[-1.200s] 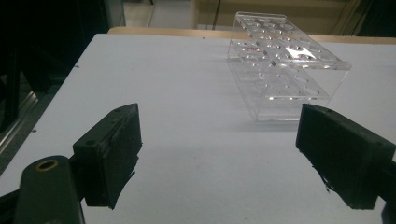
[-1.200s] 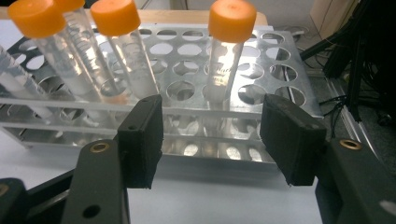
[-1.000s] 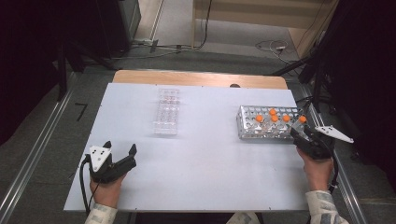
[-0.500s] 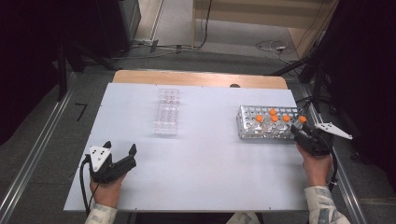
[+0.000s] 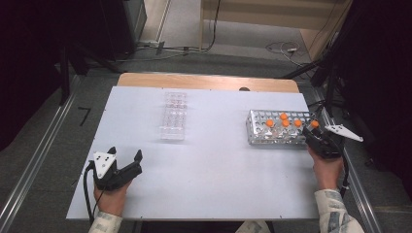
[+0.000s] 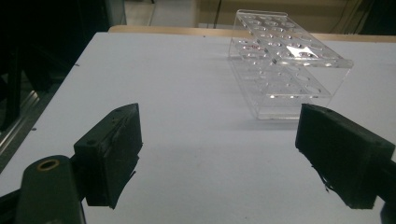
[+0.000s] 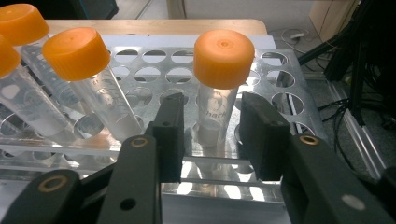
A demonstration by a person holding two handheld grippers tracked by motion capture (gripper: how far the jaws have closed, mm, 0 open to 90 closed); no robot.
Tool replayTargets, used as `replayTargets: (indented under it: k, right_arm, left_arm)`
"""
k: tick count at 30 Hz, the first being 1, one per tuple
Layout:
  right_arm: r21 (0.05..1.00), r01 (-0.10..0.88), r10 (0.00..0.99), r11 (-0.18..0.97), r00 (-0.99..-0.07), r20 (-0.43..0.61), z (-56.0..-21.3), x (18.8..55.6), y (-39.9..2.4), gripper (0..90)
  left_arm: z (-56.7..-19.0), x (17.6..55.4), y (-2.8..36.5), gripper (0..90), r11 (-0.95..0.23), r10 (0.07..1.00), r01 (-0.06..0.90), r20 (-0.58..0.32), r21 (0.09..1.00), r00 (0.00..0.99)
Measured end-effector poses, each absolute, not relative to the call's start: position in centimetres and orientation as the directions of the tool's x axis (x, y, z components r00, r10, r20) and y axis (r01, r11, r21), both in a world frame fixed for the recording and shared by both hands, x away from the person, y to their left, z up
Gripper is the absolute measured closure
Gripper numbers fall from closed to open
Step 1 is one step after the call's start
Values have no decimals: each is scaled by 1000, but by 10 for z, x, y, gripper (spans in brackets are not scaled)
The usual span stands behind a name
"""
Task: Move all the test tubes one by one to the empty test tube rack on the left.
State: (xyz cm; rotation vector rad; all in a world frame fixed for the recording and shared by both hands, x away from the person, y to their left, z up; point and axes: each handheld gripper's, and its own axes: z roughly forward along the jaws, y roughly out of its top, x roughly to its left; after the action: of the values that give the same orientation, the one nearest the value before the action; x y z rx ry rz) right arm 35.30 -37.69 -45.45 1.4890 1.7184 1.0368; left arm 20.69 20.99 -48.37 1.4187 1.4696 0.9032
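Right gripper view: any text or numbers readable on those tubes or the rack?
"Shark": partly legible, printed on the orange-capped tube between the right gripper jaws; the last letters are uncertain.
Graduation marks on the neighbouring tube: too blurred to read.
Metal rack: no text.

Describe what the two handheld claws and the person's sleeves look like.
Both claws are black. The left claw carries a pale grey three-cornered plate with dark dots on top and trails a black cable toward the table edge. The right claw carries a similar pale plate pointing outward, with a dark cable by the wrist. Its chunky rectangular fingers sit on black arms with brass-ringed pivot holes. The sleeves are light with a faint pattern.
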Motion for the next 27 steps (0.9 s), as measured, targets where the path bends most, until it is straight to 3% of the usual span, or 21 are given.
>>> replayTargets:
  k: [9, 27]
  right_arm:
    - [870, 488, 987, 65, -162, 17, -455, 358, -375, 709]
    - [925, 374, 985, 66, -170, -2, -417, 342, -378, 716]
  left_arm:
    - [-484, 207, 210, 149, 84, 994, 357, -103, 930, 36]
    - [-484, 207, 210, 150, 81, 994, 357, -103, 930, 41]
